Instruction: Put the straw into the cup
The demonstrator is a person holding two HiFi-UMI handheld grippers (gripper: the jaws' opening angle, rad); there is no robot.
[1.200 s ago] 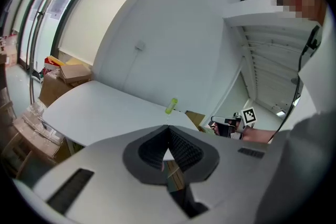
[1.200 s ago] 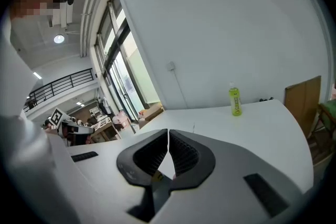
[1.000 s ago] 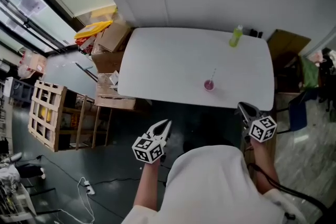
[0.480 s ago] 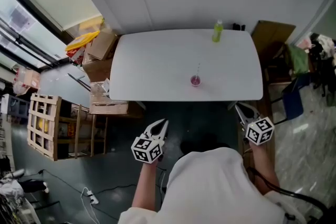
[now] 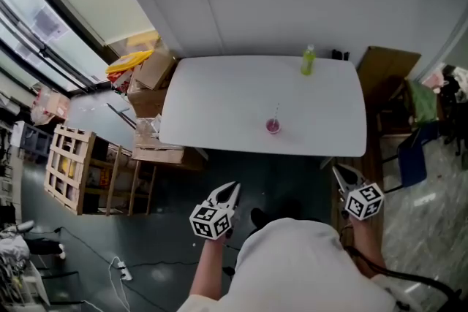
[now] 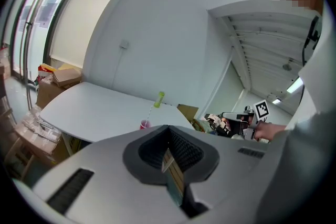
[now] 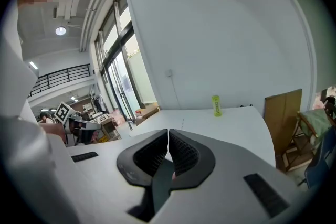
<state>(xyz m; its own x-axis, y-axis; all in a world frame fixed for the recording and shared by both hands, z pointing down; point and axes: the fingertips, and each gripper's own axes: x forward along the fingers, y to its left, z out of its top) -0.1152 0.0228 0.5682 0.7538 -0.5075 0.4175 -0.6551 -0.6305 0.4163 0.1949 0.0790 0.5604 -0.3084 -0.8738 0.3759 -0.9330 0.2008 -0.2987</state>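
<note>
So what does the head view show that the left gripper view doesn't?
Only the head view: the marker cube on the left gripper. Only the left gripper view: that gripper's jaws, shut, seen from behind, and a ceiling light. Both: the table, the cup with the straw in it, the bottle and the right gripper.
</note>
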